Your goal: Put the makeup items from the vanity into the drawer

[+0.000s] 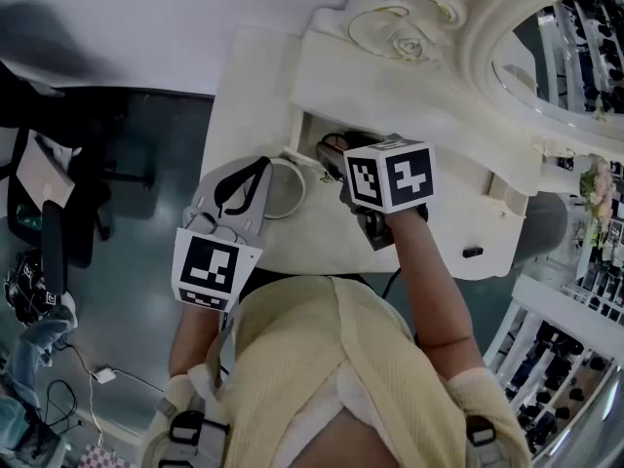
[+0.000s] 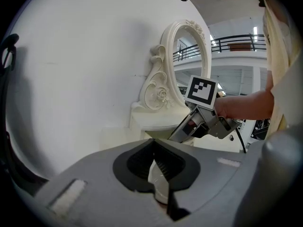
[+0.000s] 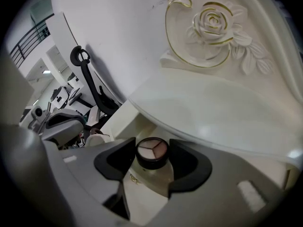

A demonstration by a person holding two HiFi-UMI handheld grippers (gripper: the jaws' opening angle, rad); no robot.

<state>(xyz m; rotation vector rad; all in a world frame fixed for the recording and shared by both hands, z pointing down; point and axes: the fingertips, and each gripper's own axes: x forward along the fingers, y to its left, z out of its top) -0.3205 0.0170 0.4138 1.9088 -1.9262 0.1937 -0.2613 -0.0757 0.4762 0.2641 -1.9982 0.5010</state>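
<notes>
While the person's right forearm (image 1: 429,291) stretches out toward 12 o'clock across the cream vanity (image 1: 487,178), the right hand-held gripper (image 1: 336,159) pushes its tip into the dark opening of the drawer (image 1: 322,133) under the raised back shelf. Its marker cube (image 1: 390,174) faces up and covers most of the tool in the head view. The left forearm (image 1: 190,344) is tucked close to the body. The left hand-held gripper (image 1: 265,185) points toward 1 o'clock over the front left part of the worktop (image 1: 322,227), at 9 o'clock from the right one and near it.

The head view hides what the right jaws carry. The right gripper view shows them pinching a round black compact (image 3: 151,150) with three pale powder shades. It is held just above the cream inside of the drawer, below the curved worktop edge. The rose carving (image 3: 215,22) sits at 1 o'clock in that view.

In the head view, a round white item (image 1: 288,191) lies at the tip of the left tool, over the worktop. The left gripper view shows only its thin white edge, with the jaws pressed onto it. What kind of item it is cannot be told. That view also shows the oval mirror (image 2: 189,60) upright at 12 o'clock, with the right tool slanting down toward the vanity at 3 o'clock.
</notes>
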